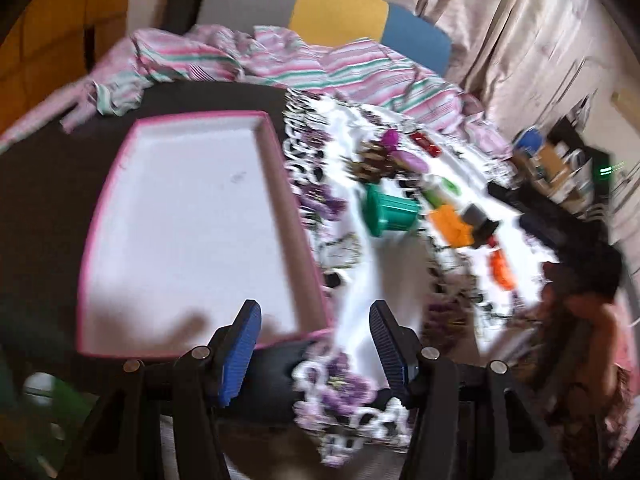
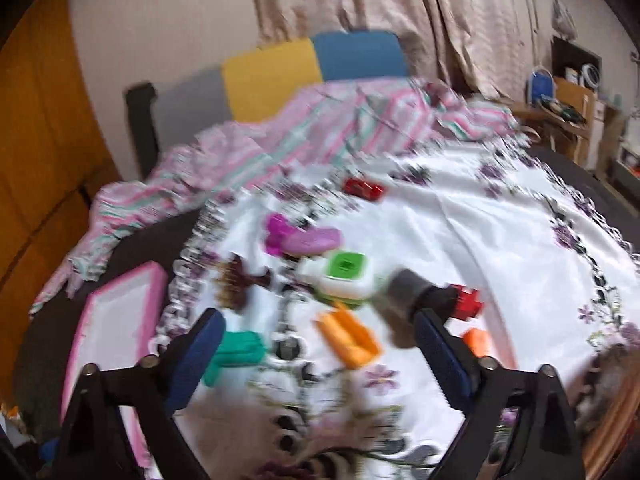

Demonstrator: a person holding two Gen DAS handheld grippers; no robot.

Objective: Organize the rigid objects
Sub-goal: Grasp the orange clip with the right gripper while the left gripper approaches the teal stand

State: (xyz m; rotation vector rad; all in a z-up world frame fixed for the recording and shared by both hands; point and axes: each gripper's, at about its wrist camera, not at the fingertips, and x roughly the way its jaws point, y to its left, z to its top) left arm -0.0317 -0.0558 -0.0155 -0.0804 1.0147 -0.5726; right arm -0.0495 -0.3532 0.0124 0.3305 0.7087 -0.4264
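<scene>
Hovering with jaws spread and nothing between them, the left gripper [image 1: 316,344] and right gripper [image 2: 320,356] overlook small toys [image 2: 348,338] scattered on a flowered cloth [image 2: 460,216] beside a pink-rimmed tray [image 1: 276,136].

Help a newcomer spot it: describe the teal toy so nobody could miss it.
Start at the pink-rimmed tray; the floral white cloth lies beside it. The teal toy lies on that cloth nearest the tray, the only teal piece there.
</scene>
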